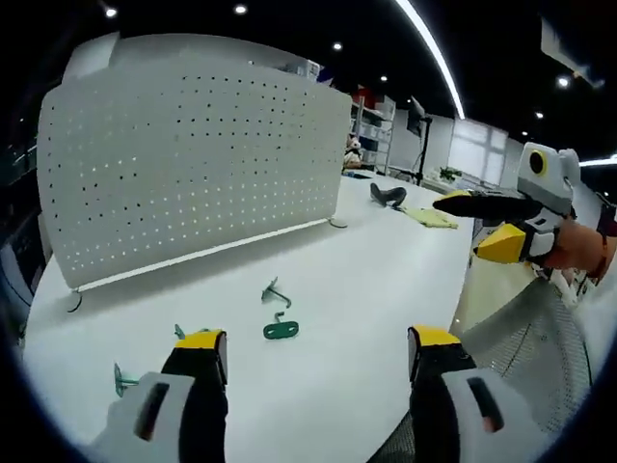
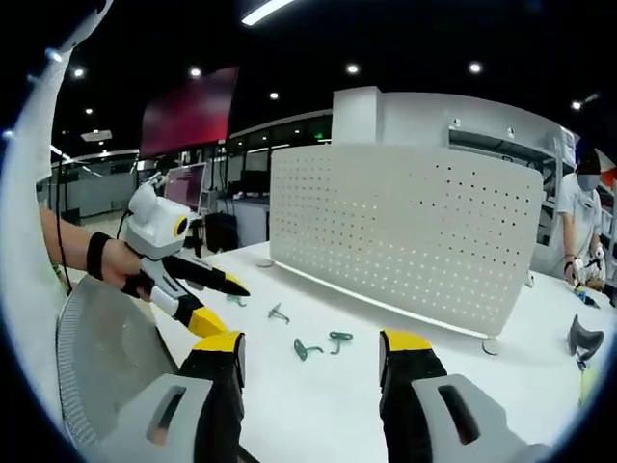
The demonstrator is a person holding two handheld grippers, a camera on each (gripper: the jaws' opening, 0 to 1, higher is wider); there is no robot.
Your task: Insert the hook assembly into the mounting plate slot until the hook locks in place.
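The white perforated mounting plate (image 1: pixel 193 164) (image 2: pixel 405 231) stands upright on the white table (image 1: pixel 366 280) (image 2: pixel 318 395). Several green hook pieces lie loose in front of it: one (image 1: pixel 280 292) near the plate, one (image 1: pixel 281 330) closer to me, two more (image 1: pixel 179 332) (image 1: pixel 122 379) by my left jaw. The right gripper view shows them too (image 2: pixel 278 313) (image 2: pixel 307 349) (image 2: pixel 339 338). My left gripper (image 1: pixel 318 347) (image 2: pixel 222 305) hovers open and empty over the table's near edge. My right gripper (image 2: pixel 313 347) (image 1: pixel 463 230) is also open, empty and off the table.
A grey mesh chair back (image 1: pixel 540 338) (image 2: pixel 106 357) sits at the table's near edge between the grippers. A black object (image 1: pixel 388 195) (image 2: pixel 583 340) and a yellow cloth (image 1: pixel 431 218) lie past the plate's end. A person (image 2: pixel 578 212) stands beyond.
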